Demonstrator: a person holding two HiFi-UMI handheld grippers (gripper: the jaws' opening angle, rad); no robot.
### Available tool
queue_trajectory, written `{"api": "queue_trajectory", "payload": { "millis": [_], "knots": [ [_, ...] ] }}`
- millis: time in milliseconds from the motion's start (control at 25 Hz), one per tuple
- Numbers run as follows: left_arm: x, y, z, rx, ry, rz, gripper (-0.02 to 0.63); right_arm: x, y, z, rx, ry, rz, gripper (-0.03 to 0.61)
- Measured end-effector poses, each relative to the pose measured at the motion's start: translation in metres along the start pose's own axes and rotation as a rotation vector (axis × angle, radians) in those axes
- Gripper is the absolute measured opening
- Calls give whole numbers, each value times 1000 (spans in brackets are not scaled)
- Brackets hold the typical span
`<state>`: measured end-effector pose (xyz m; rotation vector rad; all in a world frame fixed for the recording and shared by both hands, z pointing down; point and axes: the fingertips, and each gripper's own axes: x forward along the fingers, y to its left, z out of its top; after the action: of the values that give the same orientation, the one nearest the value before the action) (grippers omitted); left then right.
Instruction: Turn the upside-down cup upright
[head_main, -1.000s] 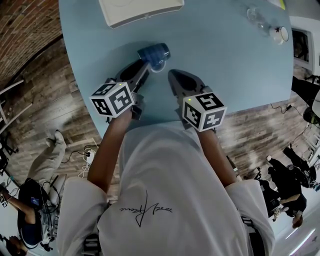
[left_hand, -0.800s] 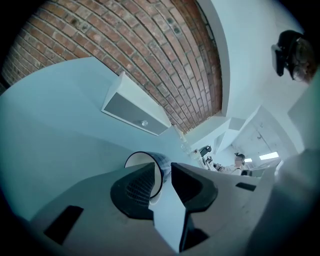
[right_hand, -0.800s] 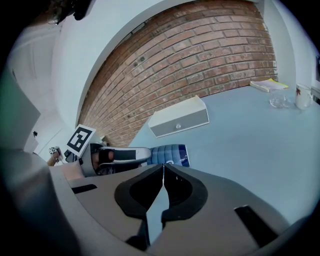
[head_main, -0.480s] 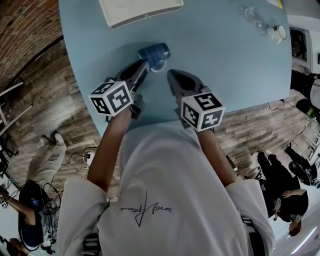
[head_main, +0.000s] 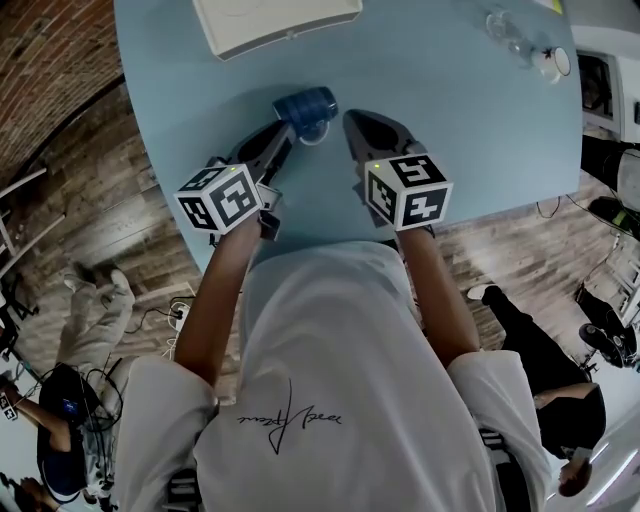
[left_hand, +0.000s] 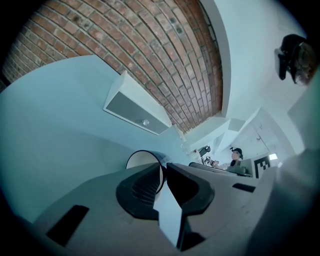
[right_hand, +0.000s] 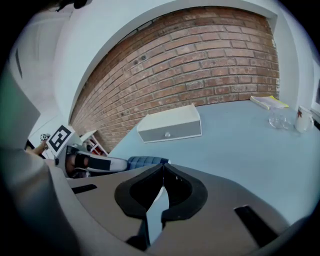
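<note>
The task looks about half done: the blue cup (head_main: 305, 105) lies tipped on its side on the pale blue table (head_main: 460, 140), mouth towards the left gripper (head_main: 289, 128). That gripper's jaws have just been closing and now pinch the cup's wall at the rim, so standing it on its base remains. The right gripper (head_main: 350, 118) hovers just beside the cup, jaws together on nothing. A white box (head_main: 275, 22) and glassware (head_main: 505, 30) sit further back, with a brick wall (right_hand: 200, 55) behind and a wooden floor (head_main: 90, 210) below.
</note>
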<state>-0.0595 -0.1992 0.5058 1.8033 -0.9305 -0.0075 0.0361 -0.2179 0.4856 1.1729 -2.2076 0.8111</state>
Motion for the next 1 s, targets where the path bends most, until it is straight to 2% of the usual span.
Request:
{"api": "queue_trajectory", "payload": {
  "millis": [360,1000],
  "knots": [
    [-2,0,1,-4,1,-2,47,36,-10,4,-64,43,-7,21],
    [-1,-5,7,4,-13,-16,37,33,-7,-10,-2,44,-6,21]
  ]
}}
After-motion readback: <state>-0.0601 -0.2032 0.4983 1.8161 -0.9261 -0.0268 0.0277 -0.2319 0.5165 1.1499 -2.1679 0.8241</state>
